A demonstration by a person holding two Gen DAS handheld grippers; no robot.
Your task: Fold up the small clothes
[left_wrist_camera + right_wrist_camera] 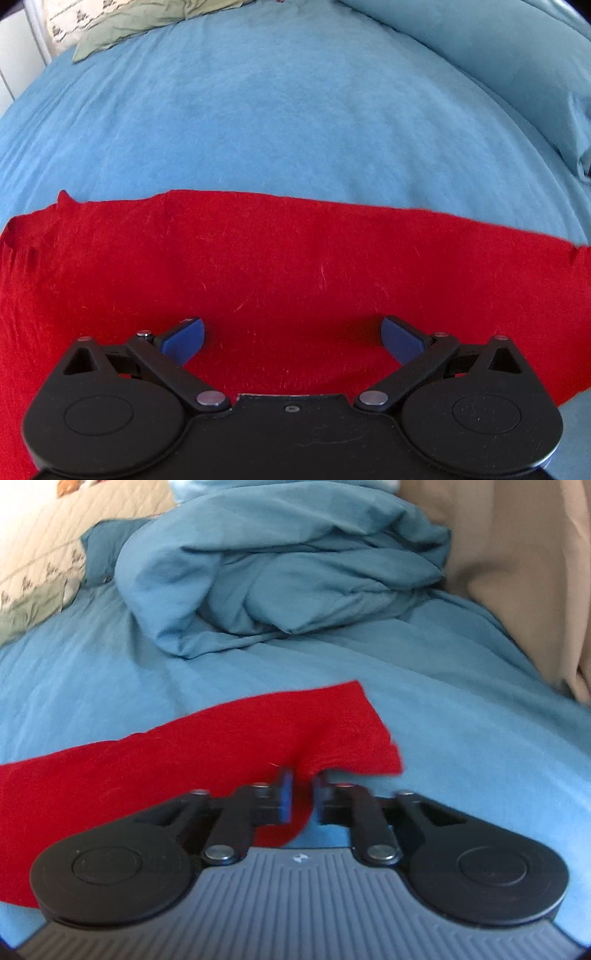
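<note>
Lying flat across the near part of the bed, the red fuzzy knitted garment [295, 266] rests on the light blue bed sheet [277, 118], its far edge running roughly straight from side to side. The right gripper [303, 790] is clenched on the garment's near edge close to its right-hand corner, a fold of red cloth pinched between the blue pads; that view is slightly blurred. The left gripper [291, 336] is released, its jaws spread wide directly over the red cloth with nothing between them. Bare sheet extends beyond the garment's far edge, giving open room. A bunched blue duvet [280, 572] occupies the far right of the bed. A quilted beige pillow with a green border [40, 565] lies at the far left corner. Beige curtain fabric [524, 572] hangs along the right edge. No legible writing noted.
</note>
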